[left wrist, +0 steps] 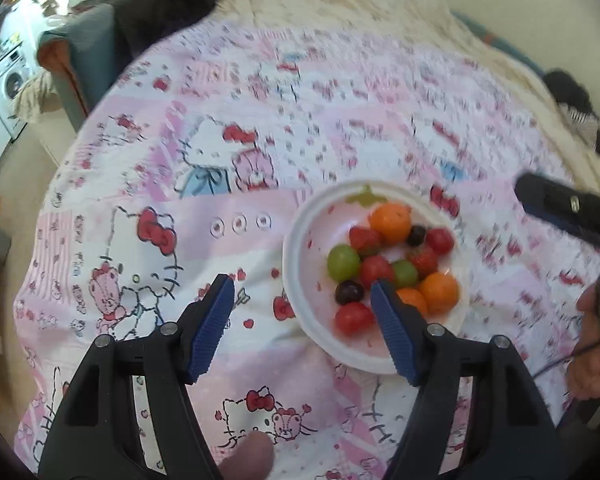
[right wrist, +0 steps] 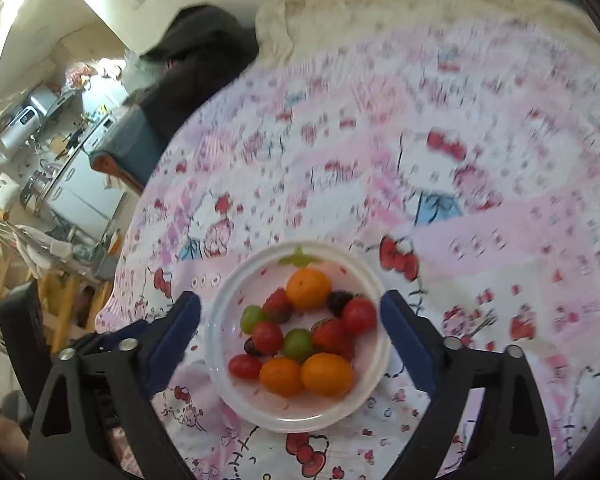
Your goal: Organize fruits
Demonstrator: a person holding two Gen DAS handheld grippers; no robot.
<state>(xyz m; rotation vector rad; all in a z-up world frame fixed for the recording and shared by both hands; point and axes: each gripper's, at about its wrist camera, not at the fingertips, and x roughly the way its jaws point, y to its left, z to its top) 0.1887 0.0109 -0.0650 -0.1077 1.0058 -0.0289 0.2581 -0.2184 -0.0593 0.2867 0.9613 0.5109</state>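
A white plate (left wrist: 300, 240) (right wrist: 220, 320) lies on a pink cartoon-print cloth and holds several fruits. Among them are small oranges (left wrist: 391, 222) (right wrist: 326, 374), green grapes (left wrist: 343, 262) (right wrist: 297, 344), red tomatoes (left wrist: 354, 318) (right wrist: 245, 366), strawberries (left wrist: 365, 239) (right wrist: 334, 336) and dark grapes (left wrist: 349, 292) (right wrist: 339, 302). My left gripper (left wrist: 302, 286) is open above the plate's left edge, nothing between its blue pads (left wrist: 212, 320). My right gripper (right wrist: 290, 312) stands wide open, its fingers (right wrist: 406, 340) on either side of the plate, raised above it and apart from it. The right gripper's finger also shows at the right edge of the left wrist view.
The pink cloth (left wrist: 220, 140) (right wrist: 480, 160) covers the surface, with a cream blanket (left wrist: 340, 0) bunched at the back. A dark garment (right wrist: 196, 52) lies on a chair at the far left. Kitchen clutter and a washing machine (left wrist: 8, 80) stand beyond the left edge. A hand (left wrist: 588, 344) is at right.
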